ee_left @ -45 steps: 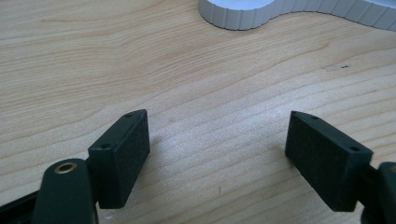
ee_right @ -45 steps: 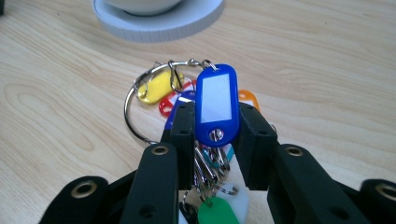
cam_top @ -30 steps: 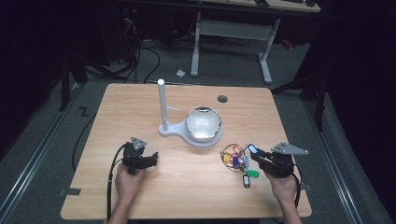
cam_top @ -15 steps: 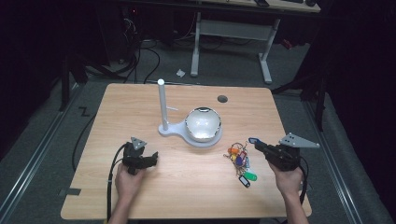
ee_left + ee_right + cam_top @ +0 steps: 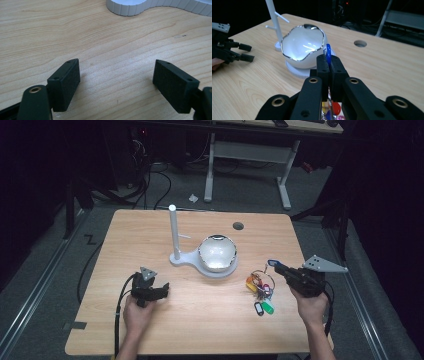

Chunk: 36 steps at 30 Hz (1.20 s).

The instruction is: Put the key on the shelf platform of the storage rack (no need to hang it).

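While clamped on a blue key tag [image 5: 328, 53], right gripper [image 5: 280, 268] hoists the key bunch [image 5: 260, 287] near the desk's [image 5: 150, 227] right edge; light, floppy, jangly, best pinched by one tag; left gripper [image 5: 161, 290] spread wide, resting.

The left claw [image 5: 116, 85] hangs just over the wooden bench [image 5: 100, 37] with its jaws wide apart. A white ribbed base [image 5: 160, 7] lies beyond.
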{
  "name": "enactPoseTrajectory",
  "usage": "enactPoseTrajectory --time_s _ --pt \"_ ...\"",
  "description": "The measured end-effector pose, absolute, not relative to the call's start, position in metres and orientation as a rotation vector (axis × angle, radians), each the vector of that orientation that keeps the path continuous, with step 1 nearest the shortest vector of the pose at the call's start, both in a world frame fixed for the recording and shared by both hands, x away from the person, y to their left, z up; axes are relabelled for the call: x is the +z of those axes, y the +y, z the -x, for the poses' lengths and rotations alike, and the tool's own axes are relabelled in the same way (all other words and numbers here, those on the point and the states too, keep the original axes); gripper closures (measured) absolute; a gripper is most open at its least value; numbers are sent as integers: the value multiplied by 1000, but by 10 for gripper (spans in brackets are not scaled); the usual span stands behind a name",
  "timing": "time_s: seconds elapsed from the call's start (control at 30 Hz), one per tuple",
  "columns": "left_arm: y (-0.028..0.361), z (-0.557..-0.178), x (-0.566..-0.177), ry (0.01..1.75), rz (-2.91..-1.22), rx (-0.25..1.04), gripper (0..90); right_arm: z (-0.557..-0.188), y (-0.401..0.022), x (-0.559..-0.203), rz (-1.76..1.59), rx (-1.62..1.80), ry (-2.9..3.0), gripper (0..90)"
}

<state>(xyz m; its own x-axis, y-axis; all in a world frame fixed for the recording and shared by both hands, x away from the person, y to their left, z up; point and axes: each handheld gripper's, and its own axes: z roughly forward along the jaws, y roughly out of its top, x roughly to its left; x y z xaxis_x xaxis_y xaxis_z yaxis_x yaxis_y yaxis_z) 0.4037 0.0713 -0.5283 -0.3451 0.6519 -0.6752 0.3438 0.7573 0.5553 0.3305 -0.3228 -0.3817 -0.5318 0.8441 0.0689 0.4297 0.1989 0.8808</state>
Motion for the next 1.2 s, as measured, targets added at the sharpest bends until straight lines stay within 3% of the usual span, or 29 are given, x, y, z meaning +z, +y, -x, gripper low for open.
enactPoseTrajectory --time_s 1.2 --pt "71 -404 -528 1969 -747 385 222 -366 -281 -287 -917 1389 2047 885"
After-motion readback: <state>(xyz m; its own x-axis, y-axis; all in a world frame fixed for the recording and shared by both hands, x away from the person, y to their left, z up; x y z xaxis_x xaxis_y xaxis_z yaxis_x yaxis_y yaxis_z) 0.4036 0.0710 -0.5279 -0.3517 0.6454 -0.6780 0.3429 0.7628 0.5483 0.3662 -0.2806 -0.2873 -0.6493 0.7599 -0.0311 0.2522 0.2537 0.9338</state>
